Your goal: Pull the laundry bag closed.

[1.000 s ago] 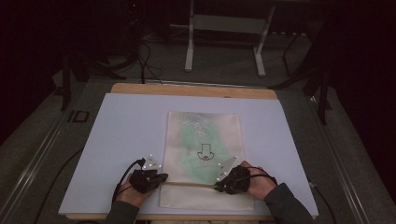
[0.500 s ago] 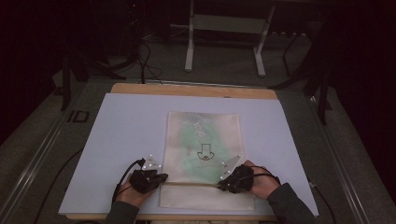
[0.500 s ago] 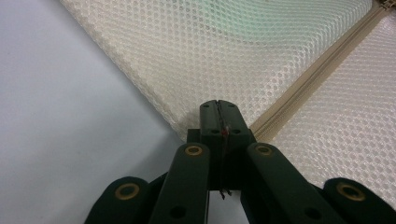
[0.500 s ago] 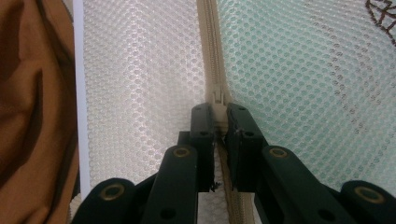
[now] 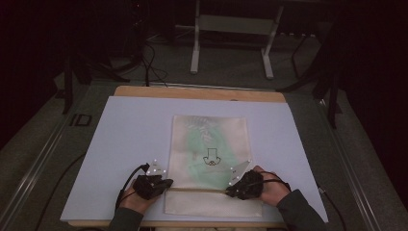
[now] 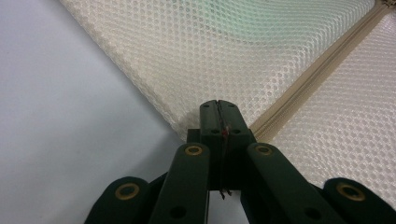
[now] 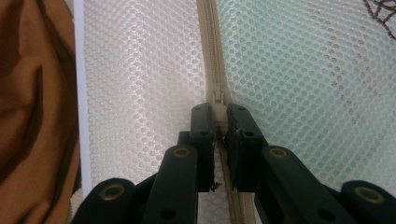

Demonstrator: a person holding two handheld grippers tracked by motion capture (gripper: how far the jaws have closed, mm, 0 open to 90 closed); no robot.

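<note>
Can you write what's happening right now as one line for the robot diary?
scene: mesh bag flat on table | left gripper: shut on bag's edge by zipper | right gripper: shut on zipper pull

A dim room surrounds the evenly lit white table (image 5: 134,144) in the high view, its far background nearly black. Both gripper views are bright, with sharp mesh and softly blurred jaws at the bottom.

The floor strip (image 5: 79,120) left of the table bore pale letters that read "ID"; the mesh bag (image 5: 210,144) carried a small dark emblem (image 5: 210,157) in the high view, too small to read; no other lettering was legible.
</note>
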